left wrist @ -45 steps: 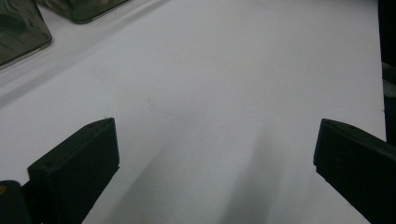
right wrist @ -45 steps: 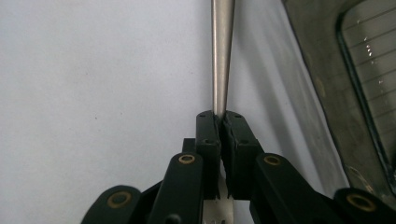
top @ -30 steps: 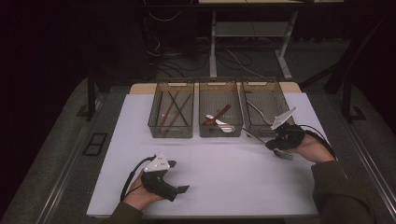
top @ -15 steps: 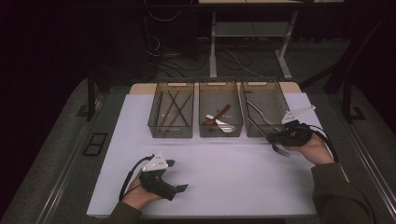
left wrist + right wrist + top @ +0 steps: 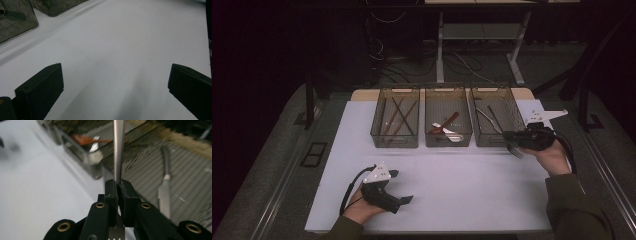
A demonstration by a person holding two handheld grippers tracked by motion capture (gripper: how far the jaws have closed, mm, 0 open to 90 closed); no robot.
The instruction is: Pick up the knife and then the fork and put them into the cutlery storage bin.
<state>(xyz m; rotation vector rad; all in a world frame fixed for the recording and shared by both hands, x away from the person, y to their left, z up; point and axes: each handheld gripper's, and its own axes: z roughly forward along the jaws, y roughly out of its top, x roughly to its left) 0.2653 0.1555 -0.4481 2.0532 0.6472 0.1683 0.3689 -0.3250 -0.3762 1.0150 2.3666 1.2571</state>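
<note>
Steel fork (image 5: 118, 150) clamped tight in our right claw (image 5: 119, 185), handle pointing away from us and tines (image 5: 116, 233) poking out beneath the pads. We hold it at the near right corner of the right-hand bin (image 5: 492, 112), close to the counter's (image 5: 462, 190) right edge. A knife (image 5: 165, 192) lies inside that bin. Down by the near edge, our left claw (image 5: 113, 82) rests low over bare white counter, jaws spread wide apart with nothing between them. Middle bin (image 5: 448, 95) sits just alongside.
</note>
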